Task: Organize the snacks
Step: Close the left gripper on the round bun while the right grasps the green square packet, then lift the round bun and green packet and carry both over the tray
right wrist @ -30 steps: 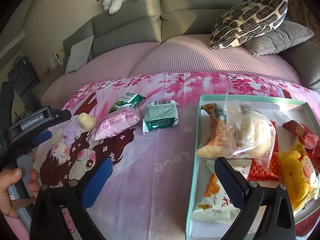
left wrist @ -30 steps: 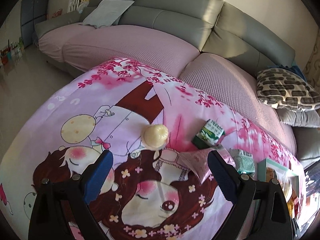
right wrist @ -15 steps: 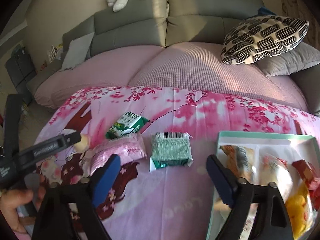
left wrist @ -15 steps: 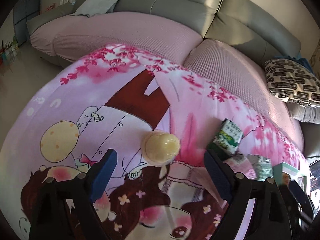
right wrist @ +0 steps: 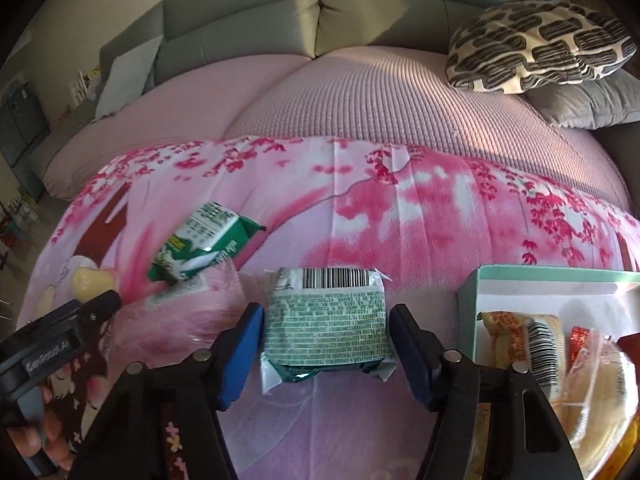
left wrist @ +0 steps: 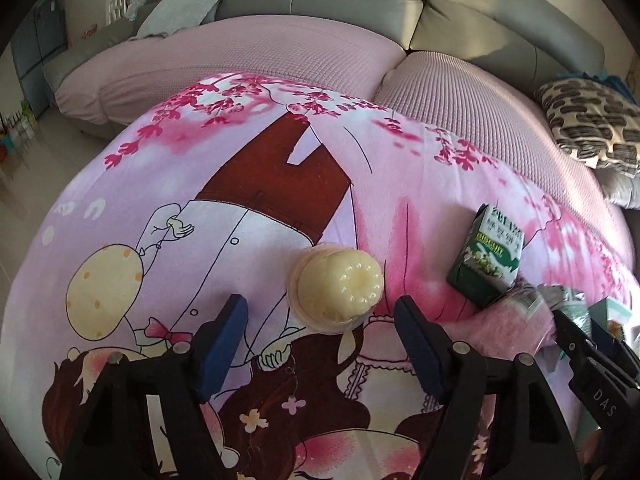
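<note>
- Work surface: a table draped in a pink cartoon-print cloth (left wrist: 248, 184), patterned with cherry-blossom branches along its far edge and a cartoon girl's face toward its near edge.
- Room: a grey sofa (right wrist: 248, 12) with a pink waffle-textured seat cover (right wrist: 380, 100) curves behind the table's far edge. A black-and-cream patterned cushion (right wrist: 536, 44) lies on a grey pillow at the sofa's right end. A pale grey cushion (left wrist: 188, 4) leans at the left end. A white plush toy sits on the backrest, cut off by the frame.
- Left gripper (left wrist: 320, 322): jaws spread wide, holding nothing, low over the cloth. The cream jelly cup (left wrist: 338, 286) lies on its side just ahead of the fingertips, between them, near the table's left end.
- Right gripper (right wrist: 326, 330): jaws apart, one blue pad on each side of the green wrapped snack (right wrist: 326, 324). Whether the pads touch the wrapper cannot be told. The packet lies flat on the cloth, barcode facing the far edge.
- A green-and-white snack packet (right wrist: 200, 246) rests partly on a pink snack bag (right wrist: 176, 320), left of the wrapped snack.
- A mint-rimmed tray (right wrist: 544, 278) at the table's right end holds several wrapped snacks.
</note>
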Available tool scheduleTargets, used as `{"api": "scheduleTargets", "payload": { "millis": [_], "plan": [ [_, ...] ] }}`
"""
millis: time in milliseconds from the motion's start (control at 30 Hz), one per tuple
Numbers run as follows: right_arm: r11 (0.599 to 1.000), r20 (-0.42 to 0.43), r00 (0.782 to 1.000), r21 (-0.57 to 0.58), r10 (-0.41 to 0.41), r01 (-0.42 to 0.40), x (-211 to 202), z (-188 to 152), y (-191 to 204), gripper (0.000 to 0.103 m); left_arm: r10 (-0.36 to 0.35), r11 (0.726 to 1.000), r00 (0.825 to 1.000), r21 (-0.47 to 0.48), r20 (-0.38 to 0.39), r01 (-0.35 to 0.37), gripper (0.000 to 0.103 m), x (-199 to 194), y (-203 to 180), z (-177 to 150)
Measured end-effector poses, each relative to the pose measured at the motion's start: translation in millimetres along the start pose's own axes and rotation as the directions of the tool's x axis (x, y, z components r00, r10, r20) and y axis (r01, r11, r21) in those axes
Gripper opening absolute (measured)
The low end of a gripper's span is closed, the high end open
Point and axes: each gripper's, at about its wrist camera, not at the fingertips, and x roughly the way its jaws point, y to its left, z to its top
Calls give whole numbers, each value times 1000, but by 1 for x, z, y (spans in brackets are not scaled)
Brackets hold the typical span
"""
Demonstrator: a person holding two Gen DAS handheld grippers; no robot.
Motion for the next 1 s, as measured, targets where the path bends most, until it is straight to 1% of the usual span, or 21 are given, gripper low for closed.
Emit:
{"api": "scheduleTargets", "payload": {
  "millis": [33, 100, 167, 233, 267, 300, 467, 733, 1000],
  "plan": [
    [1000, 1, 1000, -4, -7, 7, 1, -1, 1, 66, 14, 1000, 1000, 5, 4, -14, 72, 1, -1, 0],
    [1000, 5, 1000, -10, -13, 13, 1, -2, 2, 66, 39, 999, 999, 12, 12, -39, 65, 0, -1, 0],
    [1000, 4, 1000, -10, -14, 14, 1, -2, 2, 65, 41, 999, 999, 12, 19, -42, 63, 0, -1, 0],
    [1000, 4, 1000, -10, -17, 17, 0, -2, 2, 64, 46, 999, 999, 15, 27, -47, 55, -1, -1, -1],
    [1000, 4, 1000, -12, -18, 18, 0, -2, 3, 64, 47, 999, 998, 17, 32, -48, 47, -2, -1, -2],
    [1000, 4, 1000, -15, -19, 19, -1, -3, 3, 64, 43, 999, 998, 17, 36, -44, 44, -3, -1, -2],
    [1000, 0, 1000, -22, -12, 12, -4, -6, 6, 61, 4, 1000, 999, -6, 43, -4, 41, -7, 3, -4],
    [1000, -5, 1000, -22, 11, -11, -18, -22, 10, 60, -47, 999, 998, -15, 38, 47, 40, -20, 1, -13],
    [999, -19, 999, -8, 34, -34, -39, -47, 6, 59, -56, 998, 998, -26, 37, 57, 38, -38, 3, -25]
  ]
}}
